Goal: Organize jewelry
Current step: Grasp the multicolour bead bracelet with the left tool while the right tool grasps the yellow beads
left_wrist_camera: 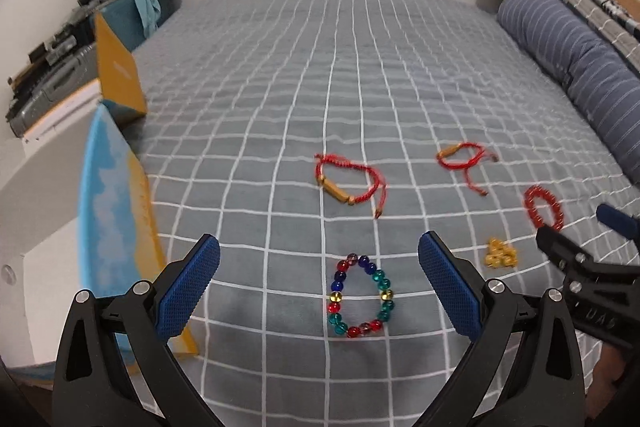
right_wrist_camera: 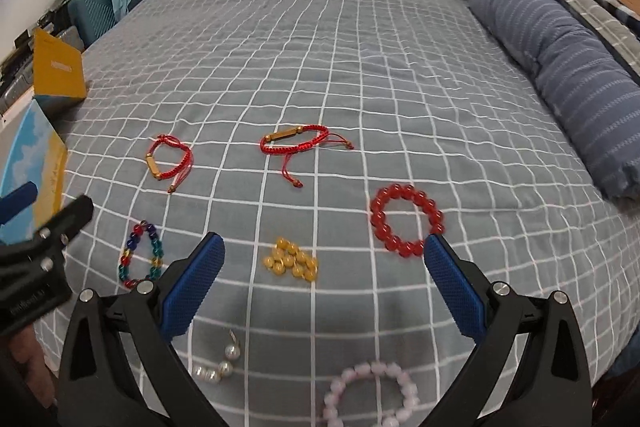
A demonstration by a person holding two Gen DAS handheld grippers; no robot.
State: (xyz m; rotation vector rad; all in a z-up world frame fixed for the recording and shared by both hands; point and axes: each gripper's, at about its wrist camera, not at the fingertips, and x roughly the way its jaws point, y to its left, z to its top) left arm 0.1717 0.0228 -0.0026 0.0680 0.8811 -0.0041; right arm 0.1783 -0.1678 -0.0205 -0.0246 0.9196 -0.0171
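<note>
Lying loose on bedspread [right_wrist_camera: 360, 87], bracelets, box [left_wrist_camera: 116, 227] contents hidden

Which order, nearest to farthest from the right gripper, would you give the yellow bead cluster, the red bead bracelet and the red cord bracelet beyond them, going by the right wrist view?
From the right gripper:
1. Yellow bead cluster, between the open fingers, slightly left of centre.
2. Red bead bracelet, just past the right fingertip.
3. Red cord bracelet, farther up the bed, near centre.
</note>
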